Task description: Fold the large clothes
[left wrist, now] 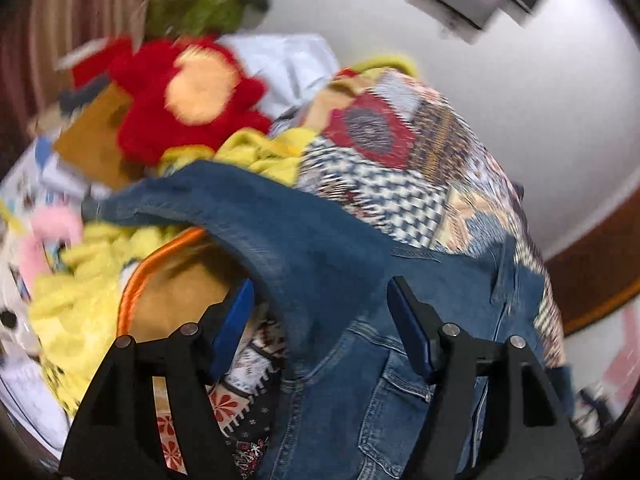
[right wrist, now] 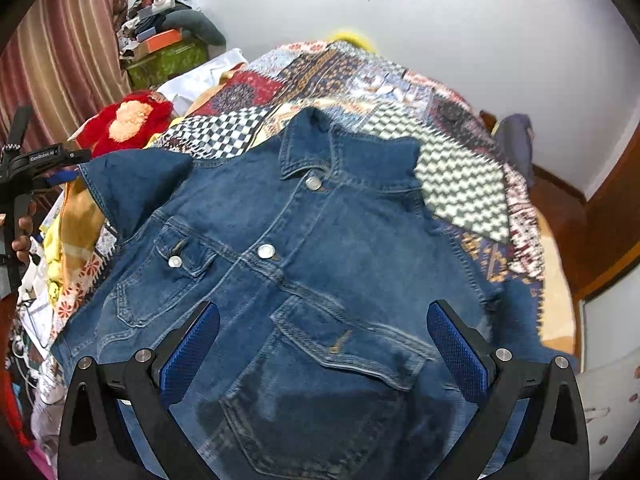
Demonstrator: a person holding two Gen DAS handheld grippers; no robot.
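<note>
A blue denim jacket (right wrist: 304, 264) lies front up, buttoned, on a patchwork bedspread (right wrist: 460, 184), collar away from me. My right gripper (right wrist: 324, 344) is open above its lower front, holding nothing. My left gripper (left wrist: 322, 312) is open over the jacket's left side (left wrist: 320, 256); the left sleeve (left wrist: 192, 196) drapes ahead of it, between the fingers but not pinched. The left gripper also shows at the left edge of the right wrist view (right wrist: 60, 172), next to the sleeve end (right wrist: 132, 184). The left wrist view is motion-blurred.
A red plush toy (left wrist: 192, 96) and yellow fabric (left wrist: 92, 280) crowd the bed's left side. Boxes (right wrist: 164, 52) and a striped curtain (right wrist: 60, 60) stand at the far left. A white wall lies beyond the bed; a wooden frame (right wrist: 600, 216) runs on the right.
</note>
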